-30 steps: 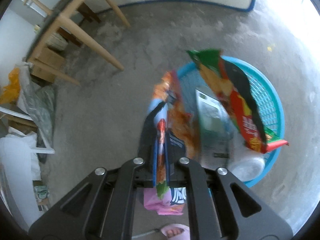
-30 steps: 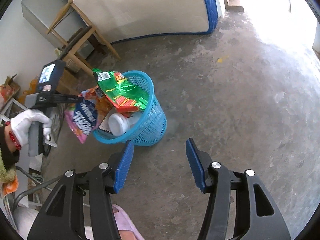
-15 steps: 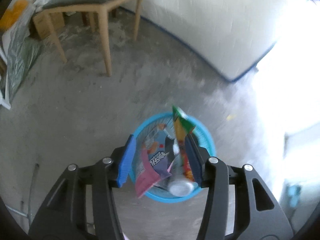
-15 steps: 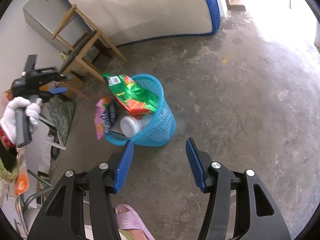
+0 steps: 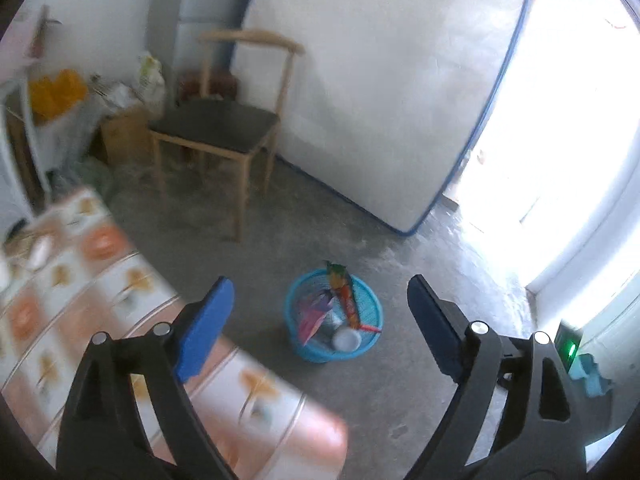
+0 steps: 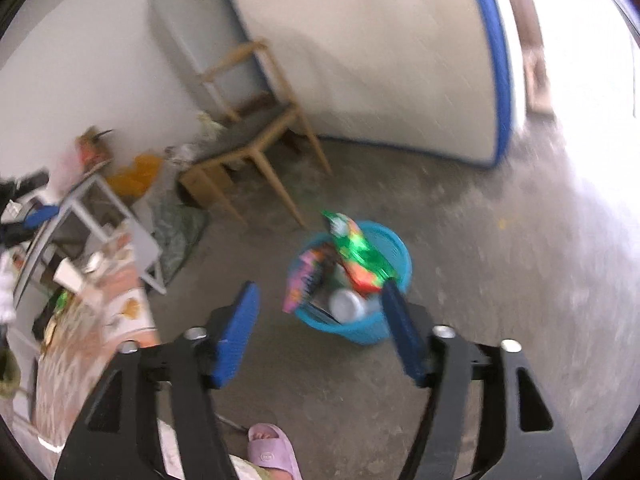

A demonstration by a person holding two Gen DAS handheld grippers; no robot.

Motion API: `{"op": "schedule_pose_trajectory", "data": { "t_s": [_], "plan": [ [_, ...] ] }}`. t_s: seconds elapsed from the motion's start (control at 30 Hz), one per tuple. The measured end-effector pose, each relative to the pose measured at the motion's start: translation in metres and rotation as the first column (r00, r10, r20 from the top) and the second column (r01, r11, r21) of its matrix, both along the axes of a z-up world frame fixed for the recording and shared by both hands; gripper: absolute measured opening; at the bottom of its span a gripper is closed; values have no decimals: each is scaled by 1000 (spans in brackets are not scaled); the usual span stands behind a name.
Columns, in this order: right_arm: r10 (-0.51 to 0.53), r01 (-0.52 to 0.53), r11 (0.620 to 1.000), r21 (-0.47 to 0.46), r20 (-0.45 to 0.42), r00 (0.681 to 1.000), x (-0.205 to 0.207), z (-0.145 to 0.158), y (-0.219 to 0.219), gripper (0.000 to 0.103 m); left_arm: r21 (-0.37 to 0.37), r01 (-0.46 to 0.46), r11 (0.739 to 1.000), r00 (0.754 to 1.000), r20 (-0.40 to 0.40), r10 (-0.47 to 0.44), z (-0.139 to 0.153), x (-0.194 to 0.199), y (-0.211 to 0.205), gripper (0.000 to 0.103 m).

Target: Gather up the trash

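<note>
A blue plastic basket (image 5: pixel 362 342) (image 6: pixel 360 332) stands on the concrete floor, stuffed with trash. A green and red snack bag (image 5: pixel 345 294) (image 6: pixel 358 254) sticks up out of it. A pink and purple wrapper (image 5: pixel 312 314) (image 6: pixel 302 282) leans over its rim beside a white container (image 5: pixel 346 338) (image 6: pixel 346 304). My left gripper (image 5: pixel 320 308) hangs high above the floor; its jaws are opening wide with nothing between them. My right gripper (image 6: pixel 320 312) also hovers above the basket, jaws opening and empty.
A table with an orange flowered cloth (image 5: pixel 100 280) (image 6: pixel 100 320) fills the lower left. A wooden chair (image 5: pixel 224 128) (image 6: pixel 256 128) stands by a white mattress with blue trim (image 5: pixel 380 80) (image 6: pixel 400 48). Clutter lies at the far left. A foot in a pink slipper (image 6: pixel 272 450) is below.
My left gripper let go of the pink and purple wrapper into the basket, opened wide and rose far above it. The right gripper also rose and opened further.
</note>
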State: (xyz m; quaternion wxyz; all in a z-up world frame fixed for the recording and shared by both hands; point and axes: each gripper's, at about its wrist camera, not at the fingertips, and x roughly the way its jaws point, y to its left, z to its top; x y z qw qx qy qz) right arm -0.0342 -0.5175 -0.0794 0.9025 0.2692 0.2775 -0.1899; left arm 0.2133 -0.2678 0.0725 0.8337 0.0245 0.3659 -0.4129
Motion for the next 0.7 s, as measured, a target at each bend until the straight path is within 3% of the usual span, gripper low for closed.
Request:
{"op": "schedule_pose_trajectory", "data": {
  "t_s": [0.1, 0.2, 0.27, 0.5, 0.7],
  "plan": [
    [74, -68, 993, -97, 60, 995, -3, 42, 36, 84, -18, -112, 994, 994, -4, 112, 7, -41, 59, 91],
    [135, -114, 975, -193, 99, 986, -7, 77, 72, 96, -38, -257, 966, 966, -22, 256, 10, -74, 117, 94],
    [172, -141, 960, -243, 111, 979, -8, 95, 92, 96, -51, -323, 945, 946, -33, 321, 9, -91, 145, 94],
    [312, -271, 904, -332, 77, 947, -6, 126, 163, 96, 24, -551, 834, 834, 41, 550, -11, -146, 210, 94],
    [391, -358, 888, -289, 65, 918, -8, 127, 207, 97, 55, -670, 740, 742, 72, 667, -28, -162, 232, 94]
  ]
}}
